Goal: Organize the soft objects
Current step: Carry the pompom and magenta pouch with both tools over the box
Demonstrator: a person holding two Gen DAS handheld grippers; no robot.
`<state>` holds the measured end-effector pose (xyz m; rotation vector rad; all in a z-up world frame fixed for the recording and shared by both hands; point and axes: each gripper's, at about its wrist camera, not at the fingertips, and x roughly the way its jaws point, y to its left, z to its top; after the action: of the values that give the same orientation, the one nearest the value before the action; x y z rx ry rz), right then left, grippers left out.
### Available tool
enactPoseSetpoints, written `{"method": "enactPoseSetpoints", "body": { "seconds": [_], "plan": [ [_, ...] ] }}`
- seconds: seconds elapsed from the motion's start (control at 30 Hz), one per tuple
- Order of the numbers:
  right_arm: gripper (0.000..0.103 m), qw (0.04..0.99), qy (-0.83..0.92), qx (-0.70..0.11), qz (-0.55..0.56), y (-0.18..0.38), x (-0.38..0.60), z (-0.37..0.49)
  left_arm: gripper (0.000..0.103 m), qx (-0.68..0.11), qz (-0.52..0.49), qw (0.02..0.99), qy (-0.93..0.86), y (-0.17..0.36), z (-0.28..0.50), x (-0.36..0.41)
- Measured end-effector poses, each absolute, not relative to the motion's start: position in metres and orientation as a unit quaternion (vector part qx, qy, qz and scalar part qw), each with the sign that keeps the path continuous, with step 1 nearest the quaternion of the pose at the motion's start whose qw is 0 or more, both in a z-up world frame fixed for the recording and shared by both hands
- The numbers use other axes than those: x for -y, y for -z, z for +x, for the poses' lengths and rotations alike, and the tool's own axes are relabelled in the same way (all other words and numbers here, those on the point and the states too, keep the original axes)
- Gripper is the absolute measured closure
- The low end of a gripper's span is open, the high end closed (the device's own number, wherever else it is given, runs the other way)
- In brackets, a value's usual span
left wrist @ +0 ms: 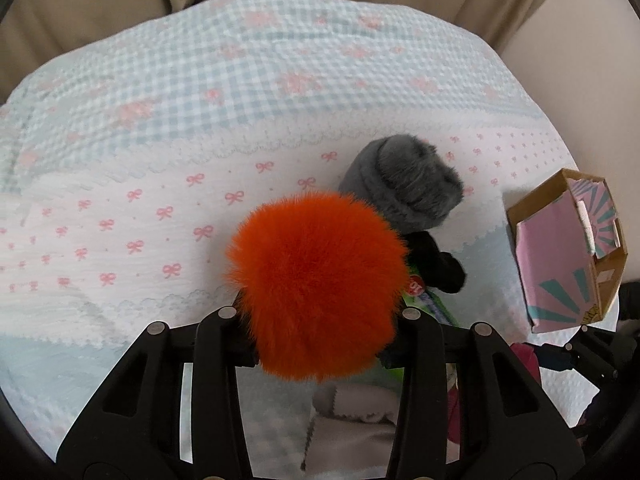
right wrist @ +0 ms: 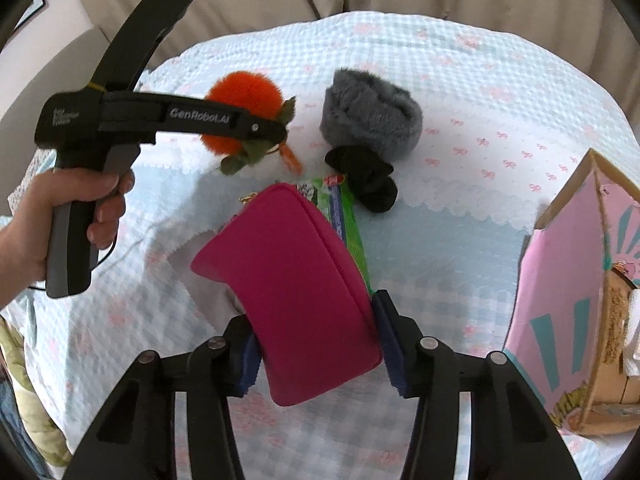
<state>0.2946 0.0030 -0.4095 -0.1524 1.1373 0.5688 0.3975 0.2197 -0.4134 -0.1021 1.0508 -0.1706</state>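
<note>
With our left hand-held gripper clamped on the orange pompom and the right hand-held gripper on the pink pouch, we should lift both clear before carrying them to the box.

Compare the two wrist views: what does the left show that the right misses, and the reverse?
Only the left wrist view: the left gripper seen from behind, closed on the orange pom-pom.
Only the right: the hand holding that gripper's handle, the pom-pom's green leaves, and the right gripper gripping the pink pouch.
Both: the grey furry item, the black scrunchie, the pink box.
</note>
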Motion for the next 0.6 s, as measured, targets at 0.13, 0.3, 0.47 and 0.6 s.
{"method": "enactPoseSetpoints", "body": {
  "seconds": [0.13, 0.3, 0.47, 0.6],
  "plan": [
    [0.058, 0.81, -0.261, -0.522, -0.05, 0.391, 0.004, 0.296, 0.066, -0.49, -0.047, 0.867, 0.075, 0.388, 0.387, -0.217],
    [0.058, 0.829, -0.247, -0.5, -0.029, 0.356, 0.01, 0.29, 0.066, -0.474, -0.056, 0.876, 0.065, 0.35, 0.37, -0.21],
    [0.058, 0.846, -0.226, -0.482, 0.005, 0.311, 0.032, 0.282, 0.066, -0.458, -0.057, 0.885, 0.061, 0.308, 0.351, -0.196],
    [0.058, 0.858, -0.21, -0.468, 0.029, 0.268, 0.057, 0.276, 0.066, -0.446, -0.063, 0.892, 0.052, 0.264, 0.333, -0.183]
  ]
}}
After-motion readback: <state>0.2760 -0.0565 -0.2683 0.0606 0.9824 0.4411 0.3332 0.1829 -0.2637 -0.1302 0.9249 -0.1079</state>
